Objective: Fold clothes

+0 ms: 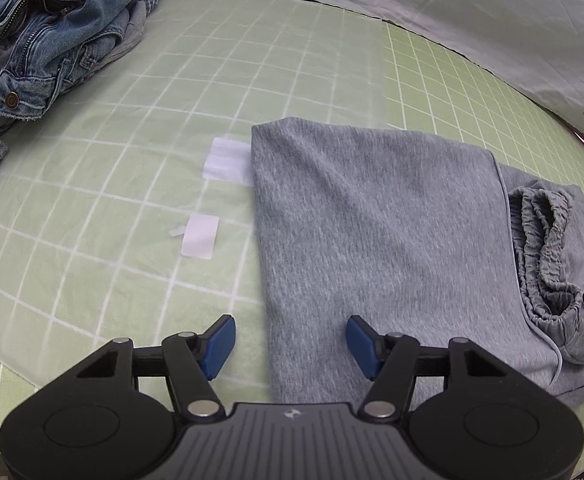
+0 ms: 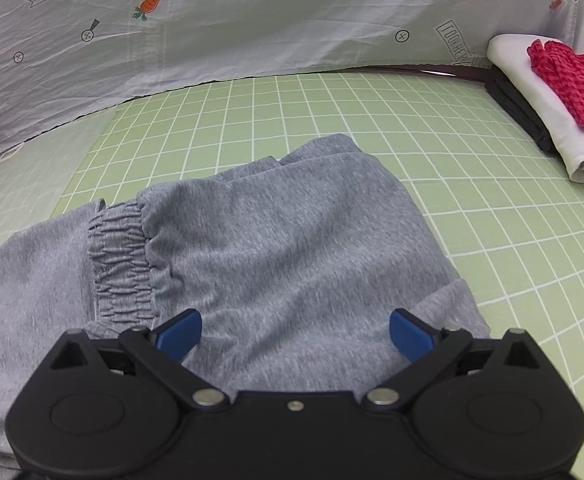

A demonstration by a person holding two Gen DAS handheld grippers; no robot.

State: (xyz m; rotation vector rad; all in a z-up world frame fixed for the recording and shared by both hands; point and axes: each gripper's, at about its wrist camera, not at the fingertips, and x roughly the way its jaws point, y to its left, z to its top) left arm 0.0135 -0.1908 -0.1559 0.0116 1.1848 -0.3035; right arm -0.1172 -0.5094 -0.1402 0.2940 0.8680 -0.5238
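Observation:
Grey sweatpants [image 1: 371, 220] lie folded on the green grid mat [image 1: 132, 160], their elastic waistband [image 1: 539, 248] bunched at the right. My left gripper [image 1: 291, 346] is open just above the cloth's near left edge; that edge runs between the blue pads [image 1: 222, 346] and neither pad presses on it. In the right wrist view the same sweatpants [image 2: 272, 240] fill the middle, with the gathered waistband [image 2: 120, 260] to the left. My right gripper [image 2: 295, 334] hangs wide open over the fabric, holding nothing.
A crumpled denim jacket [image 1: 44, 32] lies at the far left. Two white tape patches [image 1: 228, 160] are stuck on the mat beside the sweatpants. A stack of folded clothes [image 2: 531, 96], red checked cloth on top, sits far right. A printed sheet [image 2: 252, 20] hangs behind the mat [image 2: 491, 200].

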